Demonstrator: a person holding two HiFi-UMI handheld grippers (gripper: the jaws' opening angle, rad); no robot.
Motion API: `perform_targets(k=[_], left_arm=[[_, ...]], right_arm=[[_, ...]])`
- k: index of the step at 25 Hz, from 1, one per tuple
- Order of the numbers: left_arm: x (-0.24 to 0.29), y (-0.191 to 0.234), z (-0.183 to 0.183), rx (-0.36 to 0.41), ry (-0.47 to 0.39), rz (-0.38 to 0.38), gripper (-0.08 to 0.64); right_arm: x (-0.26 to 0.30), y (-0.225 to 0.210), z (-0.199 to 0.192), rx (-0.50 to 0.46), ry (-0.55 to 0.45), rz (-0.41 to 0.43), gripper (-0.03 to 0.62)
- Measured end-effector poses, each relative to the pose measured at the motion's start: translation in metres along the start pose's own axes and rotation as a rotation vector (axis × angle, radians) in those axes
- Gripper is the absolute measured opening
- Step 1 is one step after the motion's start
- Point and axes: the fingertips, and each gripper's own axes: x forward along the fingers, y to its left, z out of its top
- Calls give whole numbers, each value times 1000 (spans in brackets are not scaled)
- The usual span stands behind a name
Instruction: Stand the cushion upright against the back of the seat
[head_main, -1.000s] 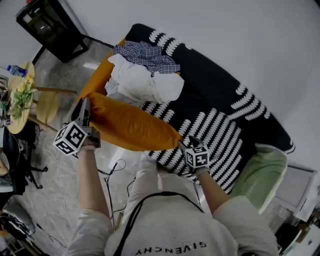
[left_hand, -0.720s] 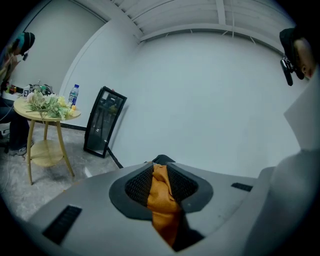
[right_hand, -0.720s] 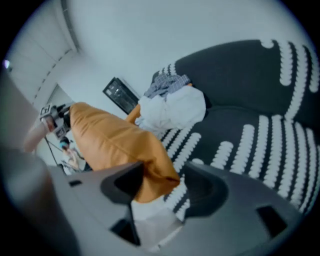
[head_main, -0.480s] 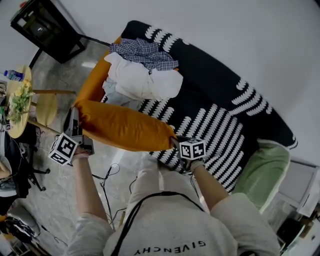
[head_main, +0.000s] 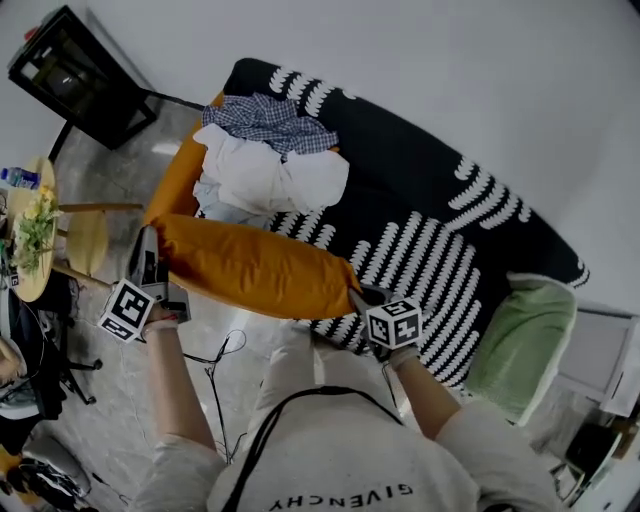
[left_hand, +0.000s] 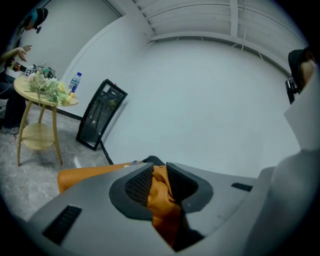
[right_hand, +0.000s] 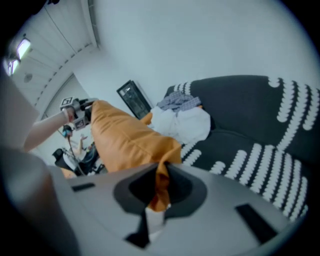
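Observation:
A long orange cushion (head_main: 250, 272) hangs level in front of the black sofa with white dashes (head_main: 440, 250), held between both grippers. My left gripper (head_main: 152, 262) is shut on its left end; in the left gripper view orange cloth (left_hand: 162, 200) is bunched between the pads (left_hand: 137, 185). My right gripper (head_main: 357, 297) has just been closing and now pinches the cushion's right corner (right_hand: 161, 185). In the right gripper view the cushion's body (right_hand: 125, 140) stretches away toward the left gripper (right_hand: 75, 107).
A pile of white cloth (head_main: 270, 180) and a checked shirt (head_main: 265, 115) lies on the sofa's left seat, beside another orange cushion (head_main: 175, 175). A green cushion (head_main: 520, 340) sits at the right end. A round table (head_main: 35, 215), a black panel (head_main: 70, 75) and floor cables (head_main: 225, 350) are to the left.
The right gripper has shut on the cushion's right corner and risen a little with it. The left gripper keeps its grip on the left end and has hardly moved.

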Motion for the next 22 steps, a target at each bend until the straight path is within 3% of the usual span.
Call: perform_targets(k=[4,10,22], left_arm=[[29,-32,-30,-18,73,-77,101],[73,-96,-89,82,265,-199,101],[126,-203,-227,155,589,-419,101]], right_arm=[[-40,-30,-1,84,-78,-95,35],[-103,-85,-6,174,-164,-246,35],[-232,-187,-17,409,-457,-577,35]])
